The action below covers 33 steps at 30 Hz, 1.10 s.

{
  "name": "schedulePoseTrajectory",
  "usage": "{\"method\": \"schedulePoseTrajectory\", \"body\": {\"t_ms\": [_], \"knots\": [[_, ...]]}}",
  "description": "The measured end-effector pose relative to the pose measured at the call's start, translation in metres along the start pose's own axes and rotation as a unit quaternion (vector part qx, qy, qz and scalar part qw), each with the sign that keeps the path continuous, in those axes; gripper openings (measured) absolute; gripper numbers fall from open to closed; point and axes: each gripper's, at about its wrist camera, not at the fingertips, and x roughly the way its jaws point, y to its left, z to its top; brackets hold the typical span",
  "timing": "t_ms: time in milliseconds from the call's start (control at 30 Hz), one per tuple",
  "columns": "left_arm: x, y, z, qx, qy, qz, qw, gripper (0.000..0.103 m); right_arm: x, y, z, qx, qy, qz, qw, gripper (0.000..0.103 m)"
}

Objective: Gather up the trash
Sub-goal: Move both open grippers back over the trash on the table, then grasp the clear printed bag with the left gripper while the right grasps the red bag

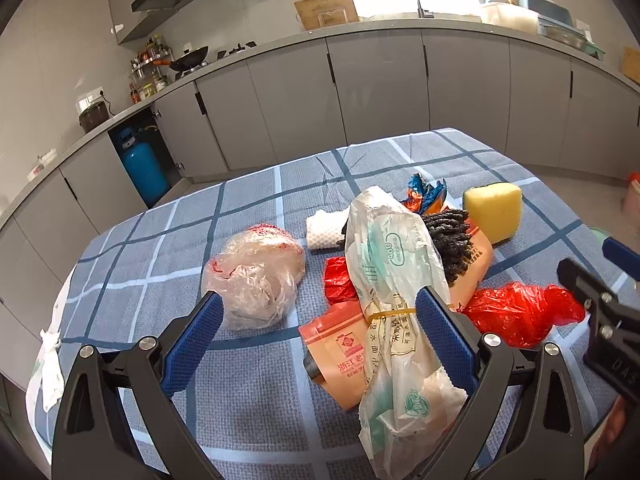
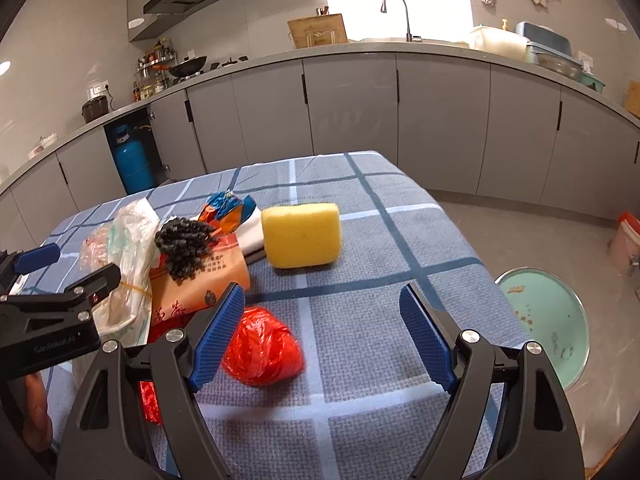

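Jaws spread on left gripper (image 1: 318, 334) and right gripper (image 2: 322, 330) — crumpled red plastic bag (image 2: 262, 350) at right's 9 o'clock, untouched.

The blue checked tablecloth (image 2: 360, 240) lies bare along its right half and near edge, leaving open room there beside the yellow block sponge (image 2: 301, 236) and the crumpled red plastic bag (image 2: 262, 346). Toward the left, passage is blocked by a heap: a long white-and-green printed plastic bag (image 1: 390, 280) over an orange paper packet (image 1: 340, 356), with a dark knobbly bundle (image 1: 450, 240) on top. Left of the heap, a crumpled clear plastic bag (image 1: 256, 276) sits alone, with bare cloth around it.
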Motion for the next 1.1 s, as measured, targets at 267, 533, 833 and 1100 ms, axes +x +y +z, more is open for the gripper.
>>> {"method": "schedulePoseTrajectory", "body": {"t_ms": [267, 533, 833, 1100], "knots": [[-0.001, -0.001, 0.007, -0.011, -0.003, -0.002, 0.9999, 0.095, 0.008, 0.008, -0.008, -0.008, 0.021, 0.029, 0.999, 0.071], [0.017, -0.014, 0.007, 0.001, 0.02, -0.019, 0.9996, 0.095, 0.004, 0.009, -0.006, -0.014, 0.02, 0.039, 0.999, 0.066], [0.018, -0.019, 0.003, 0.004, 0.031, -0.075, 0.9967, 0.033, 0.025, 0.017, -0.016, -0.026, 0.066, 0.069, 0.995, 0.035], [0.004, -0.02, 0.003, 0.013, 0.012, -0.078, 0.9968, 0.019, 0.016, 0.023, -0.017, -0.033, 0.06, 0.073, 0.995, 0.014]]}}
